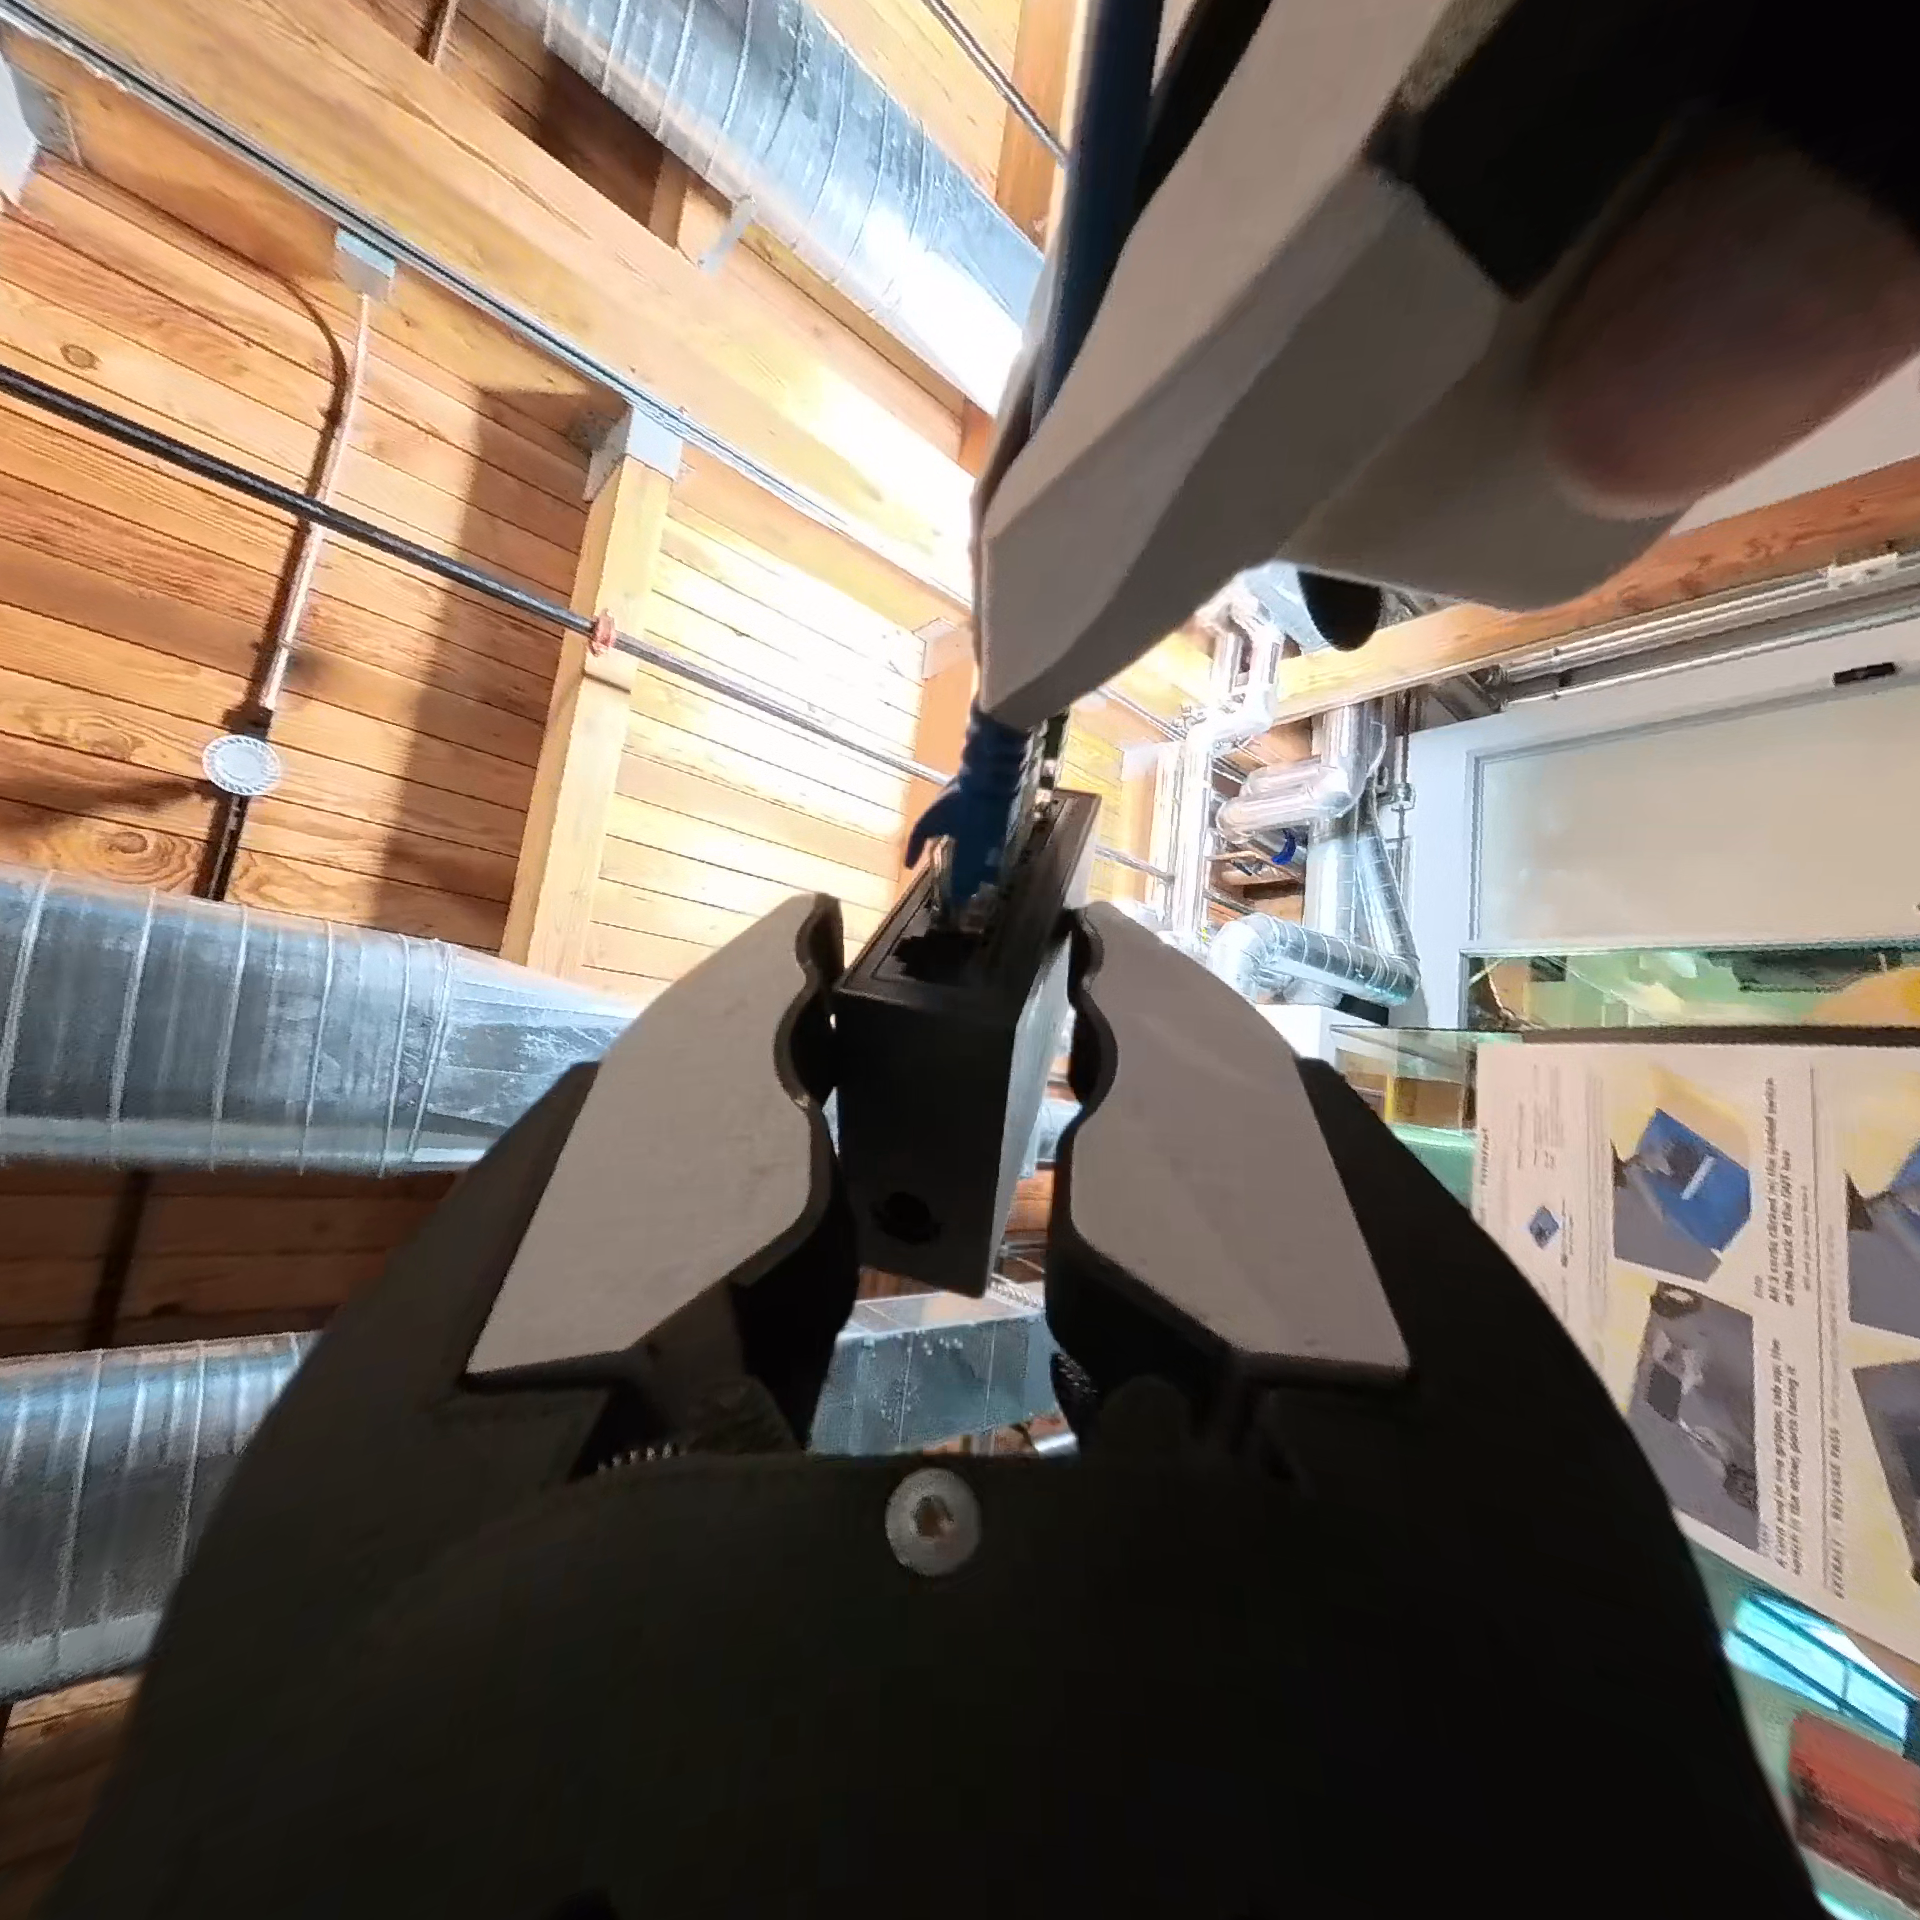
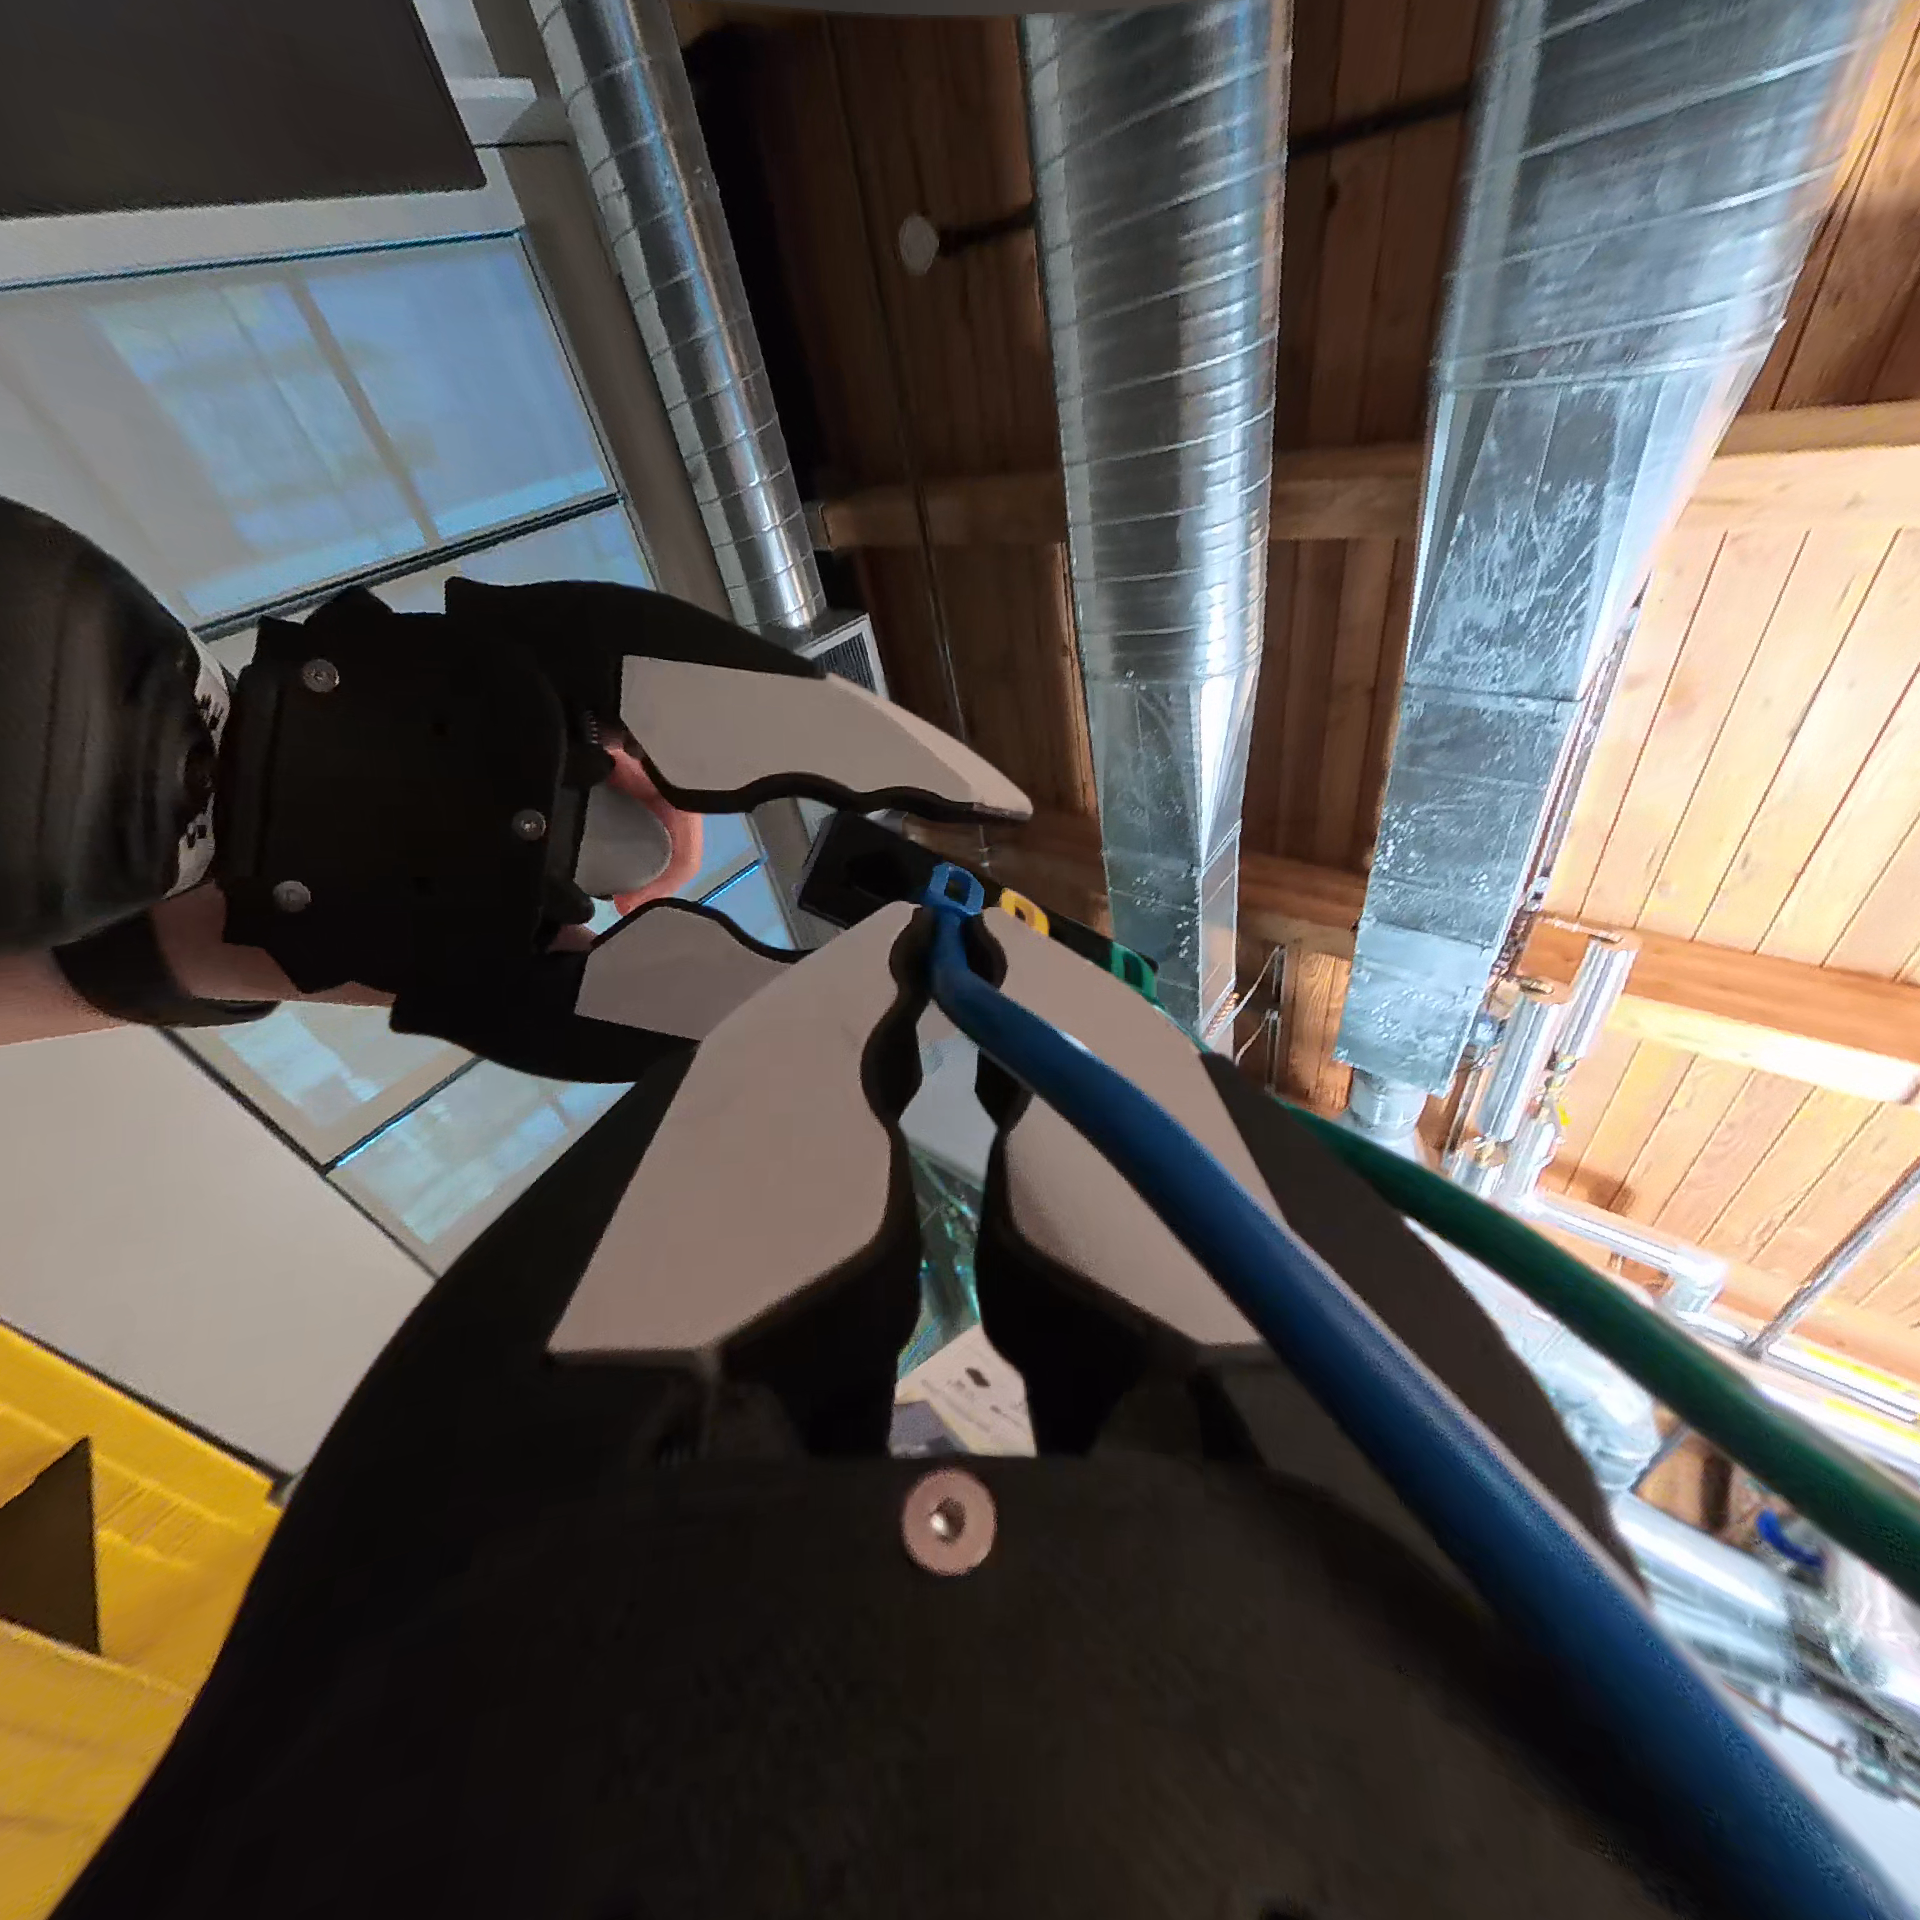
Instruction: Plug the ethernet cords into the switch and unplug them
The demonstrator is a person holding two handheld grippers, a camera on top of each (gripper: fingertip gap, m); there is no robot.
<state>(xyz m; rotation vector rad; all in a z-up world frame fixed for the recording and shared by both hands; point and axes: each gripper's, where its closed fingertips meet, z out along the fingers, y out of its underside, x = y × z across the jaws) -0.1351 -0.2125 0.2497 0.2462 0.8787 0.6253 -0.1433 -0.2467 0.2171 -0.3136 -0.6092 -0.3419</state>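
Note:
My left gripper (image 1: 951, 920) is shut on a small black ethernet switch (image 1: 925, 1101), held up in the air with its port row facing away. A blue ethernet cord's plug (image 1: 977, 821) sits in one port. My right gripper (image 2: 951, 925) is shut on that blue cord (image 2: 1143, 1101) just behind its plug (image 2: 956, 891). The switch (image 2: 862, 873) shows past my right fingertips, held by the left gripper (image 2: 894, 862). Yellow (image 2: 1023, 914) and green (image 2: 1130, 966) plugs also sit in the switch. The right gripper's finger (image 1: 1195, 416) shows from above in the left wrist view.
Both views look up at a wooden plank ceiling (image 1: 312, 520) with silver ducts (image 2: 1164, 416). A green cord (image 2: 1610, 1320) trails to the right. An instruction sheet (image 1: 1704, 1247) is at the right, a yellow bin (image 2: 114, 1507) at lower left. A person's hand (image 2: 665, 831) holds the left gripper. My right fingertips sit around 5 cm from my left ones.

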